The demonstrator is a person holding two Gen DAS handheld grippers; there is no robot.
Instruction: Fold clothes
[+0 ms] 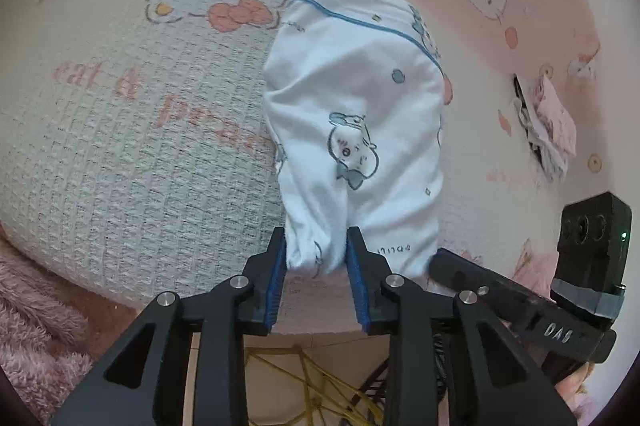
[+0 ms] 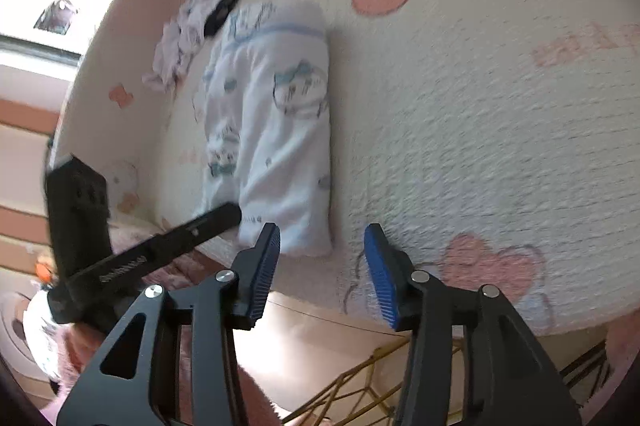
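On the cartoon-cat bed cover (image 1: 132, 154), near its front edge, lies the white baby garment (image 1: 360, 114) with blue piping and little blue animal prints, already doubled into a narrow bundle. My left gripper (image 1: 316, 250) pinches the garment's near end, a bunch of cloth squeezed between the blue pads (image 1: 278, 266). My right gripper (image 2: 324, 268) hangs spread with nothing in it, just right of the garment's near corner, above the cover; one of its fingers shows in the left view as a black bar touching the cloth's lower right edge.

I cannot settle from this whether the bundle is mid-fold or being tidied after its last fold; it fits both. Either way, to handle it well: I'd keep the pinch low on the hem so both layers stay caught, since the knit is soft and the top layer could slip. Any pull should run along the cover, not upward, or the stacked layers may peel apart. The free gripper could pin the loose corner flat and help square the edges.

A crumpled pile of pinkish clothes (image 2: 188, 38) and a dark item (image 2: 218, 14) sit beyond the garment's far end, touching or nearly so in the right view; dragging that way risks snagging them.
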